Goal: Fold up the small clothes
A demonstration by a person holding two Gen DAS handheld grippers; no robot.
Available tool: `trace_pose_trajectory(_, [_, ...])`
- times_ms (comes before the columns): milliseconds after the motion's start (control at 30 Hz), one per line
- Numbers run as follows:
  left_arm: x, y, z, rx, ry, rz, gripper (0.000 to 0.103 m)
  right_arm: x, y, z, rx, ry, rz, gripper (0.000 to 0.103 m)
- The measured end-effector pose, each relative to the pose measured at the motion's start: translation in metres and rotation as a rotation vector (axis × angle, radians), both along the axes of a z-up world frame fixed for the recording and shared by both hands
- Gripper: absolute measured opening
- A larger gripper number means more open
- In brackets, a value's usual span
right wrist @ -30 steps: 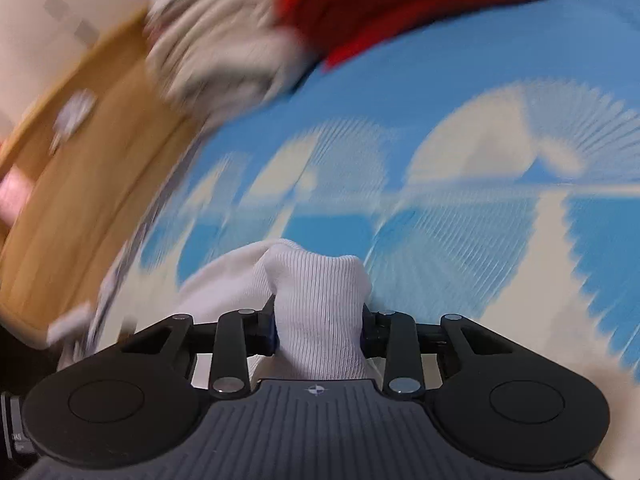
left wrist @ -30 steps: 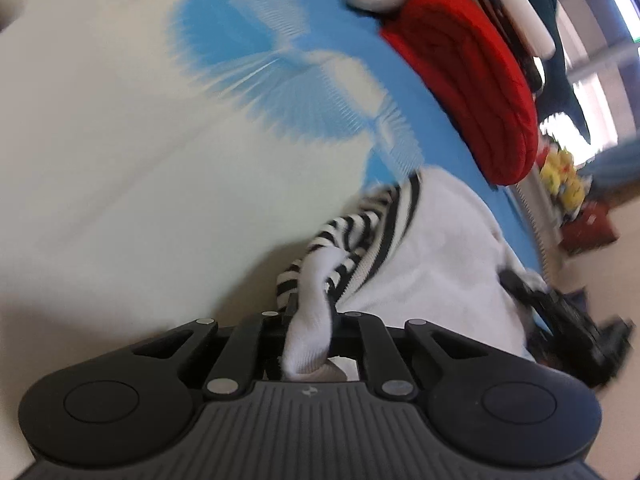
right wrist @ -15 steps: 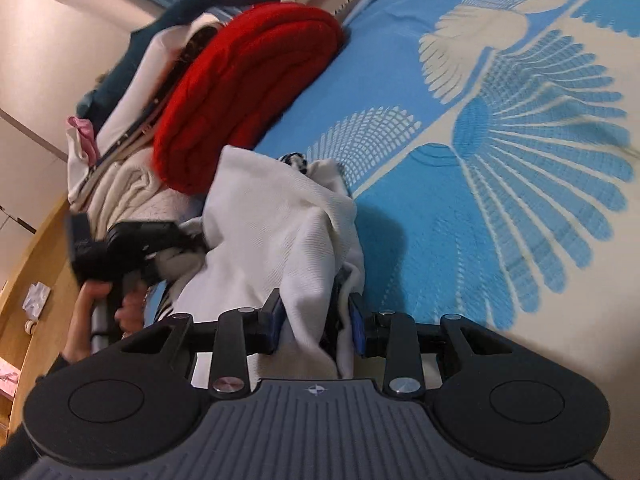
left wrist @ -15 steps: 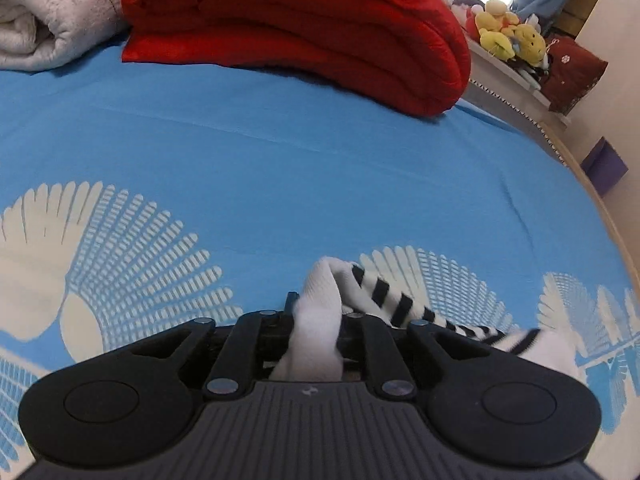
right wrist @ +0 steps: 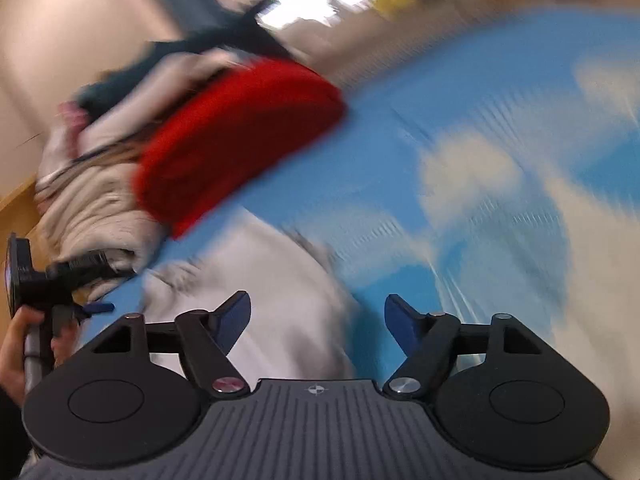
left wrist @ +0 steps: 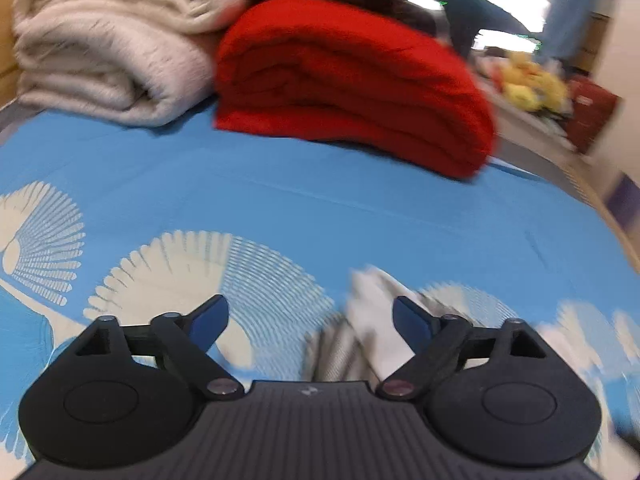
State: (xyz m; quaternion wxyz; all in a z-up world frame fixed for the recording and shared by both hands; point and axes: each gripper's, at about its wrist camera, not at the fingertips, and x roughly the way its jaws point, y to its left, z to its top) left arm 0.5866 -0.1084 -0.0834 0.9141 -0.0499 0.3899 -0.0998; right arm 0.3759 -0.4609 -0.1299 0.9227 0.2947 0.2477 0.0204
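Observation:
A small white garment with black stripes (left wrist: pixel 360 332) lies on the blue patterned bed sheet (left wrist: pixel 320 208), blurred by motion. My left gripper (left wrist: pixel 310 320) is open, with the garment loose between its fingers, nearer the right one. In the right wrist view the same white garment (right wrist: pixel 280 296) lies below my right gripper (right wrist: pixel 318 318), which is open and empty. The left gripper (right wrist: pixel 52 280) and the hand holding it show at the far left of that view.
A folded red blanket (left wrist: pixel 352 84) and a cream blanket (left wrist: pixel 112 44) lie stacked at the far side of the bed. Plush toys (left wrist: pixel 528 84) sit beyond the bed's right edge. A wooden bed frame (right wrist: pixel 16 208) shows at the left in the right wrist view.
Both grippers have opened and let go of the garment, which has dropped onto the sheet. Both views have swung and are blurred.

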Motion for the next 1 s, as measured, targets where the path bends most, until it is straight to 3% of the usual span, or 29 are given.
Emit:
trace_pose_trajectory(33, [-0.007, -0.004, 0.001, -0.003, -0.002, -0.023, 0.093, 0.015, 0.007, 0.013, -0.031, -0.037, 0.076, 0.069])
trace_pose_trajectory(67, [-0.013, -0.009, 0.002, -0.009, -0.001, -0.048, 0.093, 0.03, 0.015, 0.022, -0.063, -0.048, 0.125, 0.049])
trace_pose_trajectory(133, [-0.015, -0.025, -0.002, -0.005, 0.001, -0.092, 0.093, 0.07, 0.037, 0.034, -0.142, -0.035, 0.21, 0.029])
trace_pose_trajectory(233, [-0.004, -0.045, -0.028, 0.029, 0.021, -0.11, 0.093, 0.123, 0.067, 0.028, -0.233, 0.051, 0.251, 0.017])
trace_pose_trajectory(333, [0.022, -0.047, -0.07, 0.087, 0.073, -0.034, 0.094, 0.164, 0.074, -0.003, -0.374, 0.193, 0.113, 0.011])
trace_pose_trajectory(367, [0.029, -0.043, -0.084, 0.067, 0.097, -0.008, 0.102, 0.174, 0.069, -0.017, -0.43, 0.264, 0.031, 0.013])
trace_pose_trajectory(400, [0.033, -0.036, -0.092, 0.026, 0.11, 0.018, 0.103, 0.181, 0.059, -0.032, -0.44, 0.318, -0.027, 0.013])
trace_pose_trajectory(467, [0.035, -0.021, -0.099, -0.074, 0.128, 0.059, 0.103, 0.184, 0.033, -0.053, -0.305, 0.37, -0.05, 0.013])
trace_pose_trajectory(500, [0.033, -0.017, -0.097, -0.095, 0.121, 0.064, 0.103, 0.18, 0.023, -0.055, -0.237, 0.348, -0.061, 0.013])
trace_pose_trajectory(633, [0.007, -0.007, -0.055, -0.024, 0.013, 0.051, 0.102, 0.156, 0.016, -0.039, -0.228, 0.287, -0.09, 0.024])
trace_pose_trajectory(700, [-0.022, -0.005, -0.021, 0.032, -0.056, 0.015, 0.102, 0.13, 0.021, -0.011, -0.274, 0.213, -0.115, 0.043])
trace_pose_trajectory(767, [-0.07, -0.009, 0.015, 0.115, -0.117, -0.019, 0.102, 0.094, 0.036, 0.022, -0.331, 0.123, -0.096, 0.077])
trace_pose_trajectory(833, [-0.123, -0.014, 0.042, 0.153, -0.167, -0.053, 0.103, 0.049, 0.053, 0.055, -0.373, 0.046, -0.038, 0.093])
trace_pose_trajectory(900, [-0.184, -0.019, 0.06, 0.173, -0.179, -0.063, 0.103, 0.003, 0.075, 0.082, -0.402, 0.018, 0.037, 0.097])
trace_pose_trajectory(1000, [-0.273, -0.025, 0.063, 0.101, -0.186, -0.104, 0.103, -0.062, 0.105, 0.1, -0.417, 0.043, 0.1, 0.102])
